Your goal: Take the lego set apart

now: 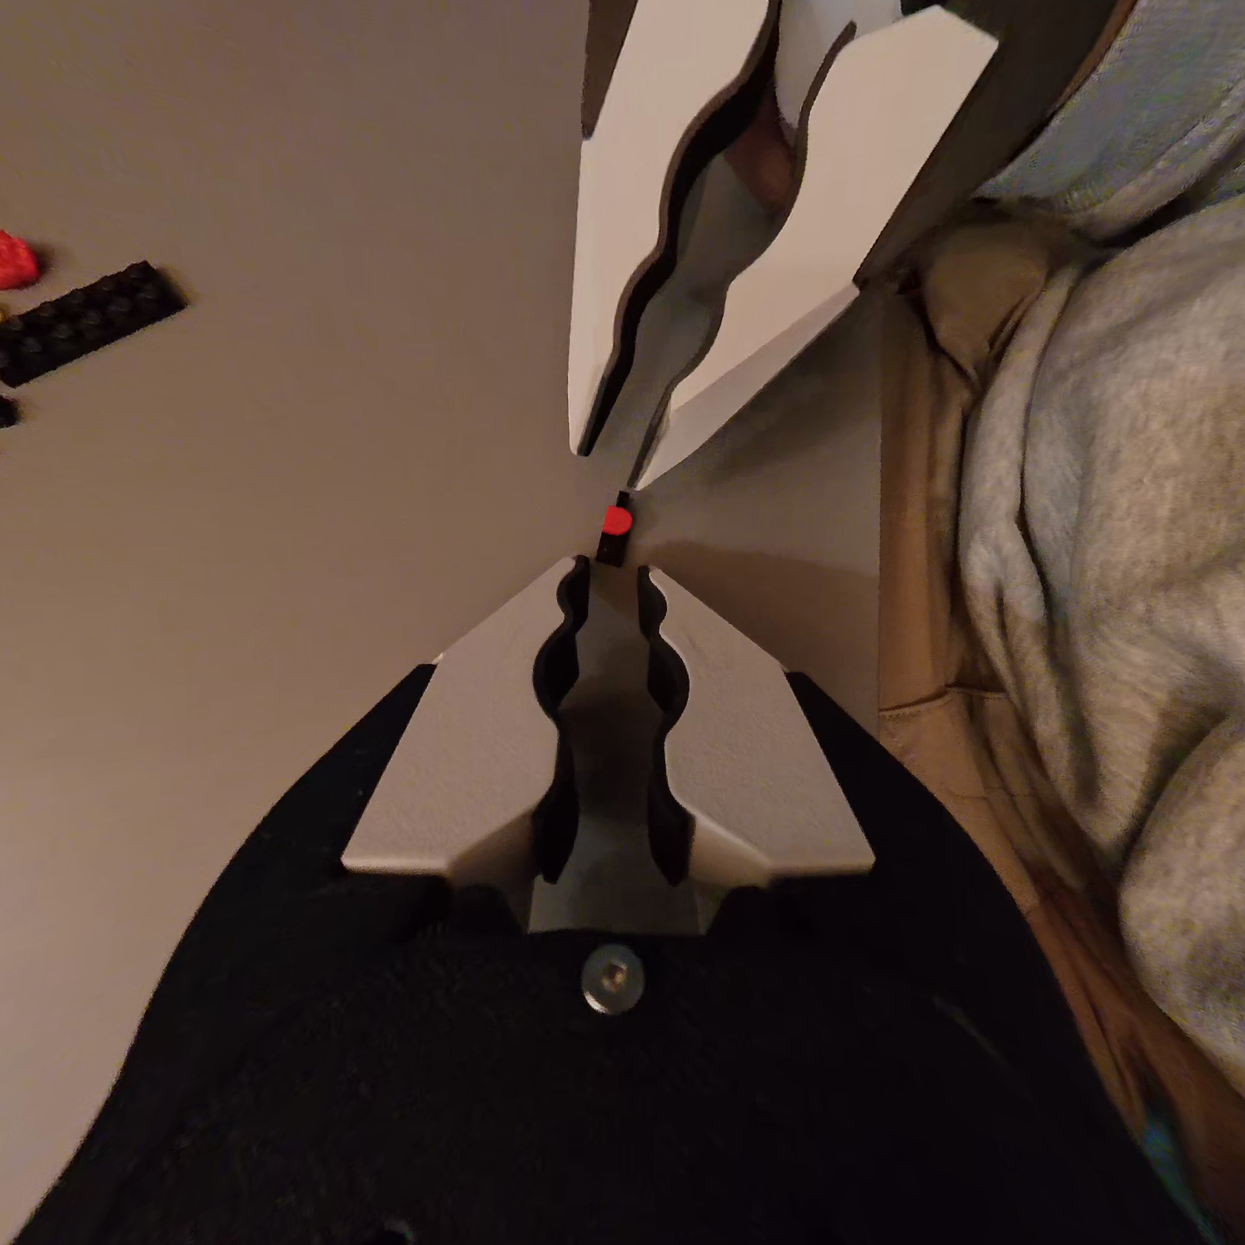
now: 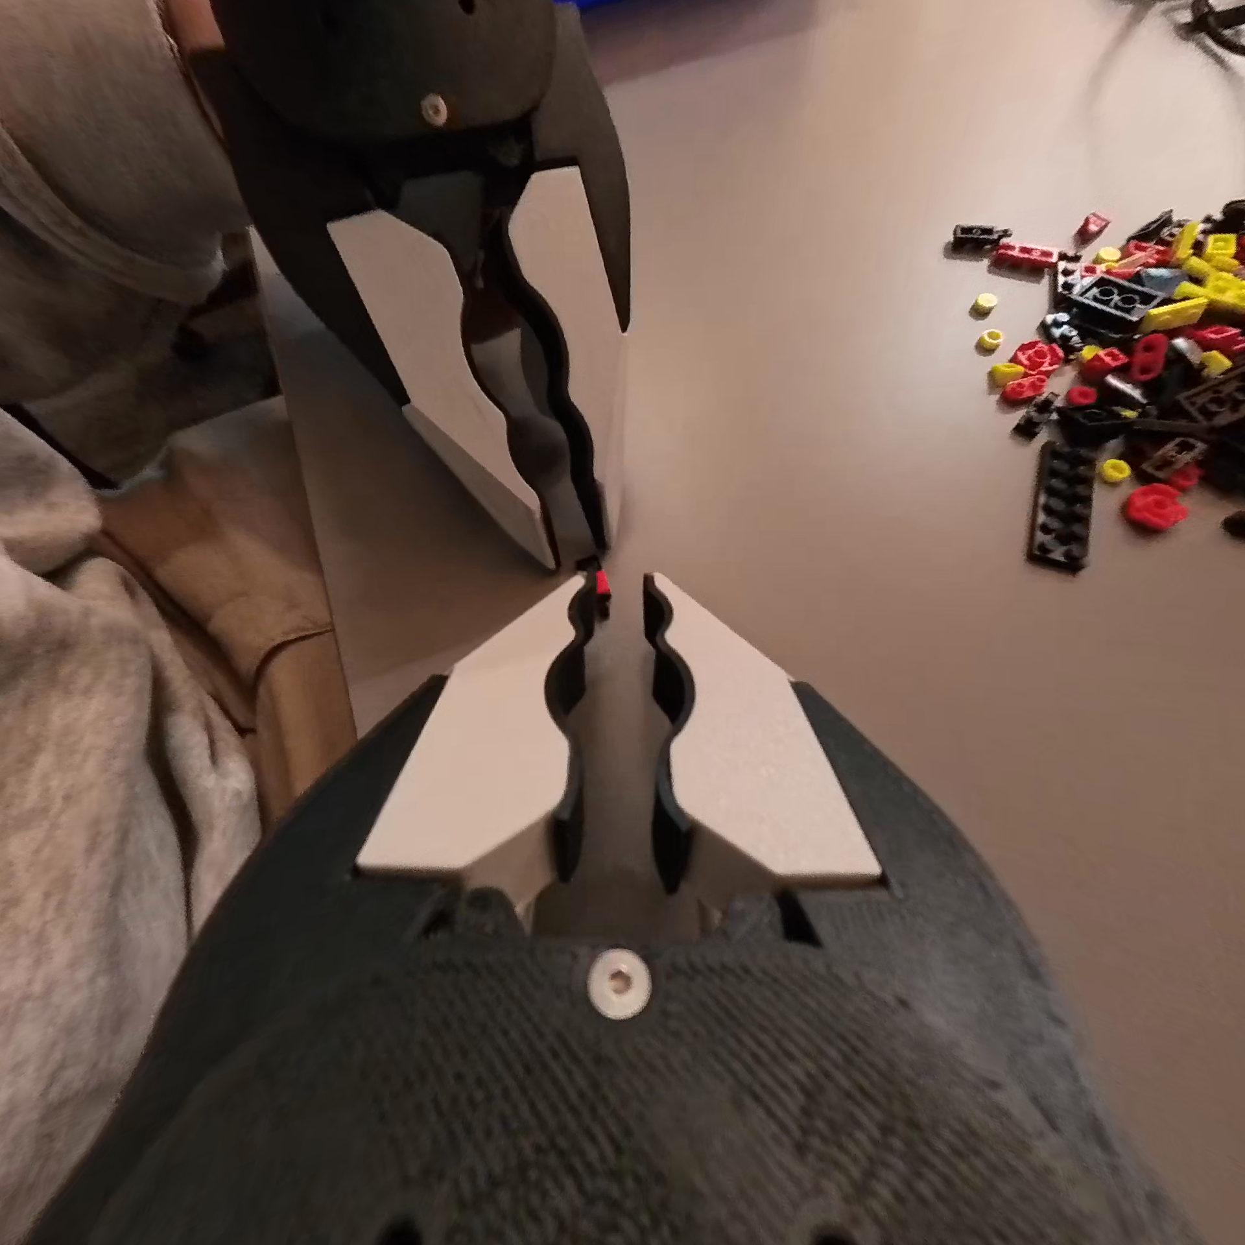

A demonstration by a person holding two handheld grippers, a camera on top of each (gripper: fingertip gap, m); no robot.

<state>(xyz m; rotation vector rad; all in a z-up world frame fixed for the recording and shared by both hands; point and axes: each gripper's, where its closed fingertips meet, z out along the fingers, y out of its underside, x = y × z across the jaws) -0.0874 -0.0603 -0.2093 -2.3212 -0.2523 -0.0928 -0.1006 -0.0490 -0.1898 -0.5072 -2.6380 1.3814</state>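
Observation:
A small black lego piece with a red round part [image 1: 614, 529] hangs above the table between the tips of both grippers. My left gripper [image 1: 612, 567] comes from below in its own view, its jaws nearly closed around the piece's near end. My right gripper [image 1: 606, 468] faces it from above and pinches the far end. In the right wrist view the same piece [image 2: 599, 585] lies against the left pad of my right gripper [image 2: 612, 578], and the left gripper [image 2: 576, 554] meets it tip to tip.
A pile of loose red, yellow and black lego parts [image 2: 1145, 350] lies to the right, with a long black studded plate [image 2: 1061, 502] beside it. Another black plate [image 1: 87, 320] and a red part [image 1: 13, 259] lie at the left. A person's grey sleeve [image 1: 1091, 539] borders the table edge. Both grippers' tips are close together, under 4 cm apart.

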